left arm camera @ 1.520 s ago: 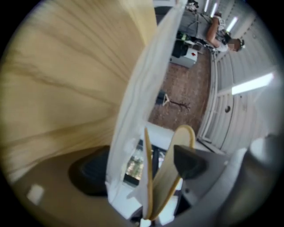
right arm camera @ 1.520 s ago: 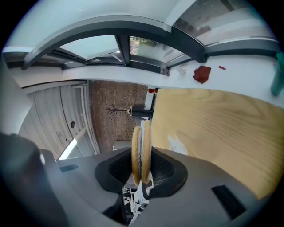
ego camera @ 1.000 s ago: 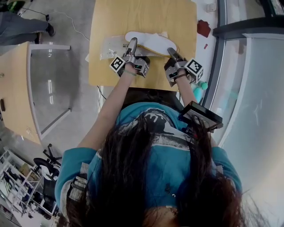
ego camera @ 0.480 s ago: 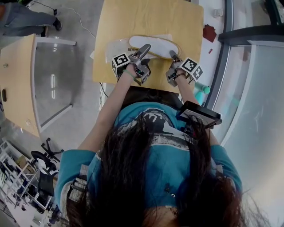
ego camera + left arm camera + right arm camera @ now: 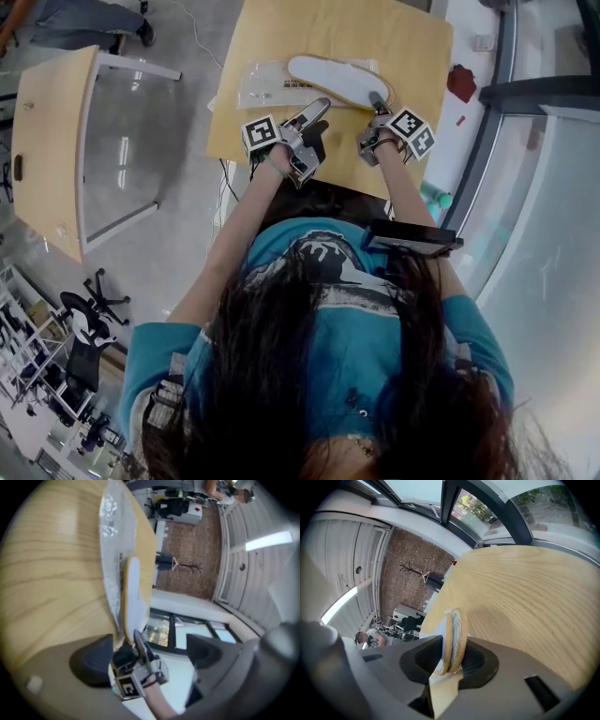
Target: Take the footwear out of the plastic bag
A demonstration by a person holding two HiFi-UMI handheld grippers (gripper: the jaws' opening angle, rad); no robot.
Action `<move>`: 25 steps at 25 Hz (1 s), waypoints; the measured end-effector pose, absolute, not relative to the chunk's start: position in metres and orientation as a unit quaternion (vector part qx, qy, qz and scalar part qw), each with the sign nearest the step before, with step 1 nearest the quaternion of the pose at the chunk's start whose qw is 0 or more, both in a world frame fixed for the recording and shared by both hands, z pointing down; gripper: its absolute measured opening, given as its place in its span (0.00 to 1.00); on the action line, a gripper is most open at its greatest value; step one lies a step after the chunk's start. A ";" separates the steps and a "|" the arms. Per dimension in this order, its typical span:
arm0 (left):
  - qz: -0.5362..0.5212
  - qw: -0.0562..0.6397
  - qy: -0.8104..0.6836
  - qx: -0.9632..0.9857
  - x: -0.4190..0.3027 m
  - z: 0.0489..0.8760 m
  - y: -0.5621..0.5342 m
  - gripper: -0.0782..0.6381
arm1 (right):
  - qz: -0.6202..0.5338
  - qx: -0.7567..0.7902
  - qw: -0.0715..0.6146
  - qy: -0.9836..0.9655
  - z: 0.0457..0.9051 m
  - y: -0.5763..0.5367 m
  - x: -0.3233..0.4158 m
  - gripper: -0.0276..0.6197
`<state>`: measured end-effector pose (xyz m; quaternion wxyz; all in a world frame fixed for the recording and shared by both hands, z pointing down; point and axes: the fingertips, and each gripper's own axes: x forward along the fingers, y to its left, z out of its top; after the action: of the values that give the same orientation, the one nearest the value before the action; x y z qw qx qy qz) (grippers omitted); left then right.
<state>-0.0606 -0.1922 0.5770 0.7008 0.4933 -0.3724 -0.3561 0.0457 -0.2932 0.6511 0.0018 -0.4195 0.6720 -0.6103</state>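
Head view: slipper point(image 5: 334, 81) end overlaps plastic bag point(image 5: 261, 87) — right tool point(image 5: 377, 97) clamps slipper; left tool point(image 5: 319, 121) empty, jaws just opening.

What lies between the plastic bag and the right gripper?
The white slipper, its end clamped by the right gripper; the head view shows it.

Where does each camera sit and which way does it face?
Head view: on the head, facing steeply down; hair, arms show.
Left gripper view: on the left tongs, jaws just opening, empty; faces along the table at the slipper.
Right gripper view: on the right tongs, shut on the slipper's edge.
All three share the slipper.
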 end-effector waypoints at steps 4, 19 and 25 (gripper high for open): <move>-0.356 0.662 -0.395 0.528 -0.069 0.562 -0.184 0.77 | -0.610 -0.379 0.005 0.696 0.646 -0.297 0.031 0.22; -0.336 0.546 -0.498 0.584 -0.085 0.544 -0.148 0.75 | -0.550 -0.359 -0.150 0.739 0.623 -0.244 0.060 0.46; -0.328 0.483 -0.542 0.605 -0.098 0.525 -0.131 0.63 | -0.556 -0.293 -0.102 0.771 0.579 -0.220 0.041 0.46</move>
<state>-0.0978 -0.1315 0.5249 0.4830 0.6047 -0.5419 -0.3278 0.0408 -0.2204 0.5792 -0.1017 -0.2934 0.7708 -0.5563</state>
